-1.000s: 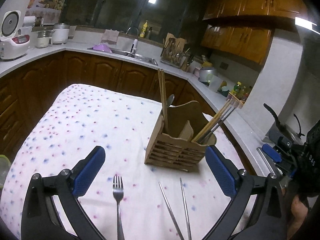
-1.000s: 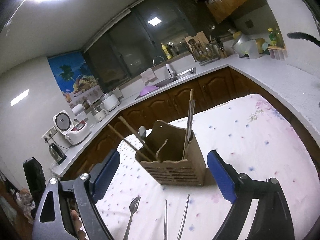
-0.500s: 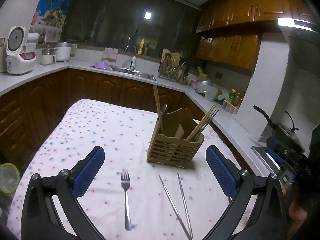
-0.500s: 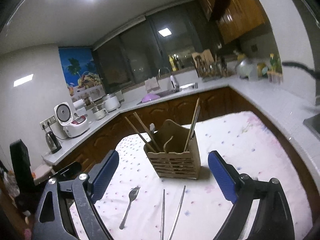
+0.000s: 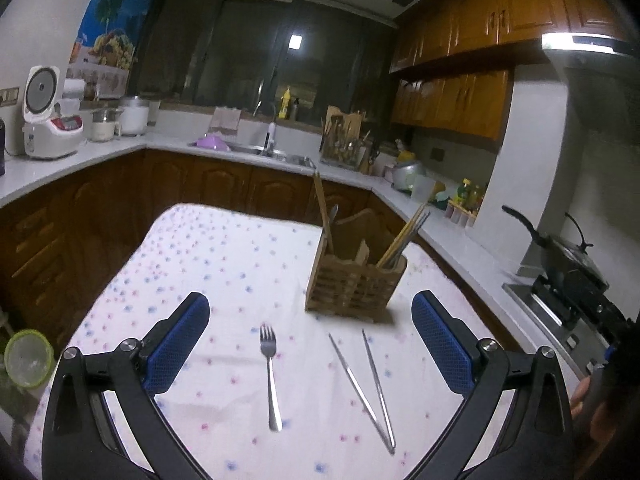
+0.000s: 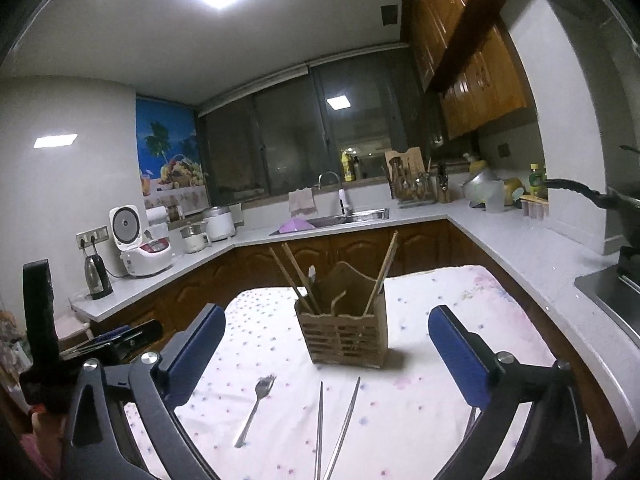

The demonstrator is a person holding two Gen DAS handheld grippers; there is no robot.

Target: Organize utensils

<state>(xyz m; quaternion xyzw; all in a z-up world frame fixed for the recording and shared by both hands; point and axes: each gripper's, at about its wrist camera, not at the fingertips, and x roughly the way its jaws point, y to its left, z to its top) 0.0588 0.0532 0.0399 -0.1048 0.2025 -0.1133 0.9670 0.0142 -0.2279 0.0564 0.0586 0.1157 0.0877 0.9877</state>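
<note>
A wooden slatted utensil holder [image 5: 354, 286] [image 6: 344, 334] stands on the table with wooden chopsticks [image 5: 404, 236] and a spoon [image 5: 333, 216] in it. A metal fork [image 5: 270, 376] [image 6: 254, 410] lies on the cloth in front of it. A pair of metal chopsticks [image 5: 370, 384] [image 6: 332, 428] lies to the fork's right. My left gripper [image 5: 306, 340] is open and empty, raised above the fork and chopsticks. My right gripper [image 6: 326, 354] is open and empty, also held back from the holder.
The table has a white cloth with coloured dots [image 5: 224, 264]. Kitchen counters [image 5: 120, 148] with a rice cooker [image 5: 46, 120], a sink [image 5: 276, 154] and a utensil rack [image 5: 344, 144] run around it. A stove with a pan [image 5: 568, 264] is at the right.
Both grippers have pulled back and risen from the holder, so more of the table, the fork and the metal chopsticks show. Both jaws stay open.
</note>
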